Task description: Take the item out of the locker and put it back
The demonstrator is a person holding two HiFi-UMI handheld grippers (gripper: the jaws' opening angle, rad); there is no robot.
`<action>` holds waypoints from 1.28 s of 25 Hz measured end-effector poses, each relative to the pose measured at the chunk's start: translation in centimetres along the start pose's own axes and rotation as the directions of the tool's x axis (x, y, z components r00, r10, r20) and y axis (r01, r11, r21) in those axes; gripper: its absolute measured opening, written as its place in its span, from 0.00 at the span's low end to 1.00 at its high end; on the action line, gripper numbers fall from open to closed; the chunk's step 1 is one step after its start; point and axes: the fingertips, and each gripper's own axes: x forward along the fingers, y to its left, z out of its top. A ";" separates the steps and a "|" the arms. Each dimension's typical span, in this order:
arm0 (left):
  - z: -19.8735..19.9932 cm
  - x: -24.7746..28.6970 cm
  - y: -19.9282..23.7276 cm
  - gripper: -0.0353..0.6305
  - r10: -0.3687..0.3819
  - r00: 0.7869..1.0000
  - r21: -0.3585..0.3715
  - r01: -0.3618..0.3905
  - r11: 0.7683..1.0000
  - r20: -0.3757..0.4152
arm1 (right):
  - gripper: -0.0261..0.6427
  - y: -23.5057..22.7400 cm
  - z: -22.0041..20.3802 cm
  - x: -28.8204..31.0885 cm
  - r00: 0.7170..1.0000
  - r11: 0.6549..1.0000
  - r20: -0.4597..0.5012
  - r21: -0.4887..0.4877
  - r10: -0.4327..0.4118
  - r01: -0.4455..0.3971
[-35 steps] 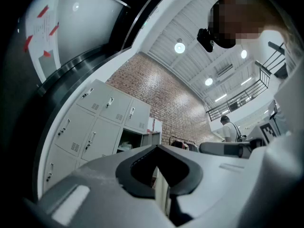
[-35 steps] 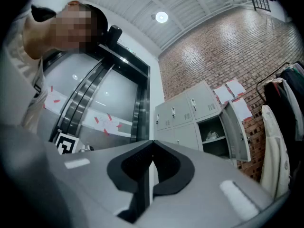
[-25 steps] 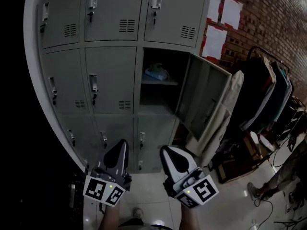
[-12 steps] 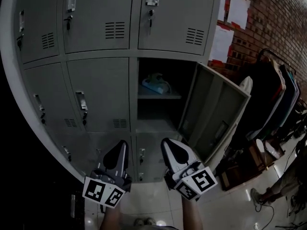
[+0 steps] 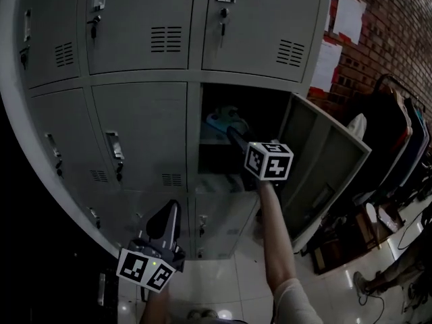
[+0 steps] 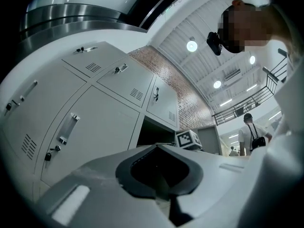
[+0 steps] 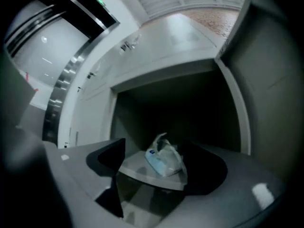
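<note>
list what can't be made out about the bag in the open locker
- Contents and print of the bag: right gripper view, too dim and blurred.
- Part of the bag: head view, covered by the right tool.
- Gap between that tool's opening jaws and the bag: no side view. The bag shows between them, seemingly untouched.
- Open compartment below the shelf: head view, too dark.

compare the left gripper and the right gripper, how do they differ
The right gripper is raised toward the open locker; the left gripper hangs low by the person's body. The right gripper's jaws are opening, the bag ahead untouched; the left gripper's are together, empty. Both carry marker cubes.
</note>
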 end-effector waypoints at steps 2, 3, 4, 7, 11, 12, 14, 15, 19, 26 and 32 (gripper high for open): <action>-0.4 0.0 0.6 0.06 0.012 1.000 -0.007 -0.012 1.000 -0.008 | 0.60 -2.0 -1.2 2.1 0.997 0.999 -0.067 0.015 -0.034 0.035; -0.4 0.0 1.0 0.06 0.019 1.000 -0.011 -0.019 1.000 -0.008 | 0.60 -2.7 -1.8 2.8 0.994 0.999 -0.098 0.016 -0.042 0.043; -0.4 0.0 1.4 0.06 0.027 1.000 -0.013 -0.028 1.000 -0.006 | 0.60 -3.1 -2.4 3.3 0.991 0.999 -0.124 0.015 -0.043 0.046; -0.3 0.2 2.4 0.06 0.047 0.999 -0.020 -0.047 0.999 0.002 | 0.60 -3.3 -3.6 4.7 0.985 0.999 -0.167 -0.001 -0.038 0.038; -0.5 0.5 2.7 0.06 0.053 0.999 -0.019 -0.053 0.998 0.002 | 0.49 -3.3 -4.5 5.7 0.979 0.997 -0.201 -0.072 -0.036 0.022; -0.5 0.5 2.7 0.06 0.055 0.998 -0.017 -0.055 0.998 0.002 | 0.26 -3.1 -4.5 5.8 0.977 0.995 -0.211 -0.100 -0.030 0.009; -0.5 0.6 2.9 0.06 0.060 0.998 -0.013 -0.060 0.998 0.002 | 0.07 -2.8 -4.5 5.9 0.975 0.993 -0.223 -0.115 -0.018 -0.008; -0.4 0.6 3.0 0.06 0.062 0.998 -0.011 -0.061 0.998 0.003 | 0.07 -2.7 -4.4 5.9 0.976 0.994 -0.217 -0.112 -0.017 -0.008; -0.4 0.8 2.9 0.06 0.057 0.998 -0.013 -0.057 0.998 0.002 | 0.07 -2.8 -3.6 5.3 0.984 0.994 -0.176 -0.104 -0.039 0.021; -0.3 1.1 1.4 0.06 0.024 1.000 -0.009 -0.024 1.000 -0.008 | 0.07 0.1 -0.2 -2.9 0.998 1.000 0.060 -0.004 -0.003 0.003; 0.1 0.5 -0.4 0.06 0.006 1.000 0.014 -0.006 1.000 -0.005 | 0.07 5.8 0.2 -16.4 0.960 0.994 0.277 0.083 0.046 -0.071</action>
